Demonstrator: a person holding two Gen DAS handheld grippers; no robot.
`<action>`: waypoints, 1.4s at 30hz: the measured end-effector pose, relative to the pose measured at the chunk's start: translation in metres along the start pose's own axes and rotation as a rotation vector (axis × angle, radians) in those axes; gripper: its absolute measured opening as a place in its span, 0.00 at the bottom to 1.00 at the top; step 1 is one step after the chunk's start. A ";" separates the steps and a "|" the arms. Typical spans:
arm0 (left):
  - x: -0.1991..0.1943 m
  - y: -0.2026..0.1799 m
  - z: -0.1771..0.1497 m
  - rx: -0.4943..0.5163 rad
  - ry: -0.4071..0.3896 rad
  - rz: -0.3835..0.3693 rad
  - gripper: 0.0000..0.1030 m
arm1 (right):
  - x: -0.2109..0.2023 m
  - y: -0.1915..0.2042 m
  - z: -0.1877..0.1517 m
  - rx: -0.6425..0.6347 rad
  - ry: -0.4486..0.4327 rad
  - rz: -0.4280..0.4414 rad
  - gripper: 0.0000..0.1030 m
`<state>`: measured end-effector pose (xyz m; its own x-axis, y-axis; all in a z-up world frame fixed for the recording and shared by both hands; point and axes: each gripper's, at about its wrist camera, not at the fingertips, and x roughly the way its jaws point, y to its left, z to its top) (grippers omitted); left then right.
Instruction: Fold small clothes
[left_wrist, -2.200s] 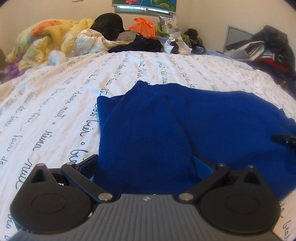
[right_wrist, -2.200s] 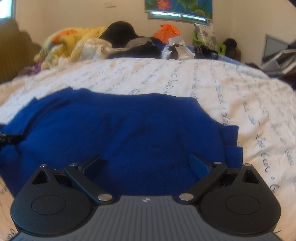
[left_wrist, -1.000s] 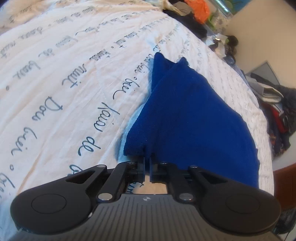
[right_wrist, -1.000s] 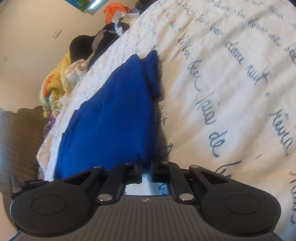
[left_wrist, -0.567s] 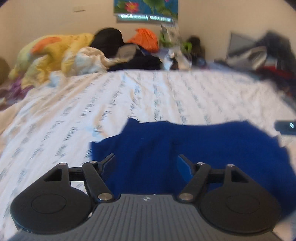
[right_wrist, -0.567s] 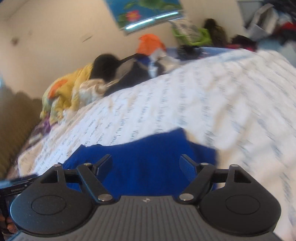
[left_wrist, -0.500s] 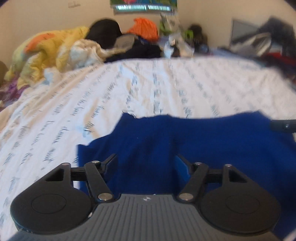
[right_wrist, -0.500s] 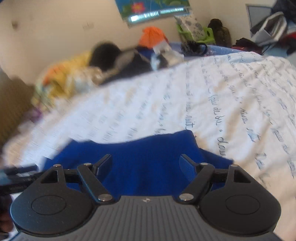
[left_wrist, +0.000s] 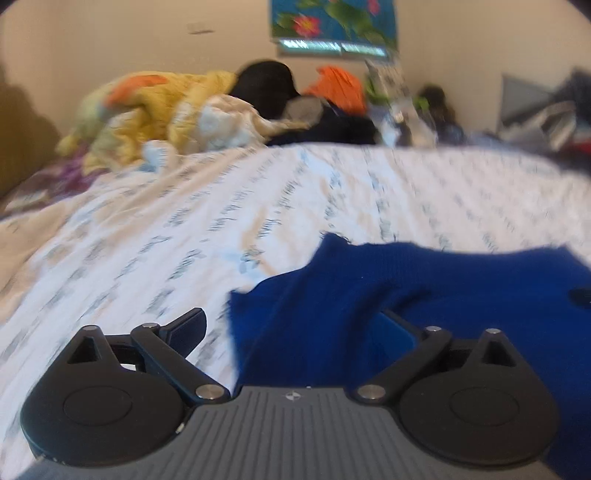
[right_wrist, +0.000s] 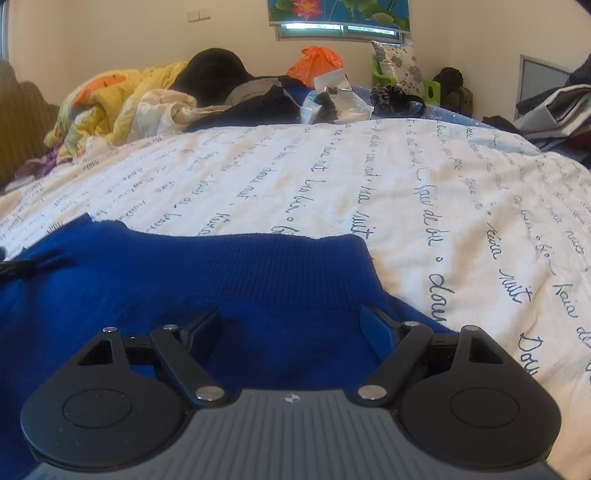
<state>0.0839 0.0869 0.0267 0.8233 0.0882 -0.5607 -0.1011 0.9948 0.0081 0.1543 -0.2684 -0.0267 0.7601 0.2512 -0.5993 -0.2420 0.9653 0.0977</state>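
Note:
A blue knit garment (right_wrist: 229, 280) lies folded on the white bedspread with script writing (right_wrist: 424, 192). It also shows in the left wrist view (left_wrist: 424, 295), where the picture is blurred. My left gripper (left_wrist: 295, 328) is open at the garment's left edge, the cloth lying between its fingers. My right gripper (right_wrist: 291, 325) is open low over the garment's right part, near its ribbed edge. The other gripper's tip shows at the far left of the right wrist view (right_wrist: 14, 267).
A heap of bedding and clothes lies at the far end: a yellow quilt (right_wrist: 110, 99), a black item (right_wrist: 214, 74), an orange bag (right_wrist: 317, 61). More clothes pile at the right (right_wrist: 554, 107). The bedspread (left_wrist: 147, 240) stretches to the left.
Both grippers were shut on the garment's corners a second ago. They have let go and now stand open above the folded garment. The left one has shifted left.

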 end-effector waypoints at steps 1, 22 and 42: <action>-0.019 0.012 -0.008 -0.077 0.001 -0.027 0.99 | 0.000 0.000 0.000 0.004 -0.002 0.002 0.80; -0.057 0.068 -0.061 -0.822 0.178 -0.149 0.44 | -0.005 -0.006 -0.001 0.061 -0.027 0.034 0.80; -0.092 -0.189 -0.051 0.318 -0.023 -0.431 0.08 | 0.024 -0.043 0.033 0.550 0.302 0.593 0.99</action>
<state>-0.0009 -0.1117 0.0348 0.7655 -0.3340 -0.5500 0.4201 0.9068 0.0340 0.2029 -0.3011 -0.0192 0.3889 0.7700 -0.5057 -0.1619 0.5976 0.7853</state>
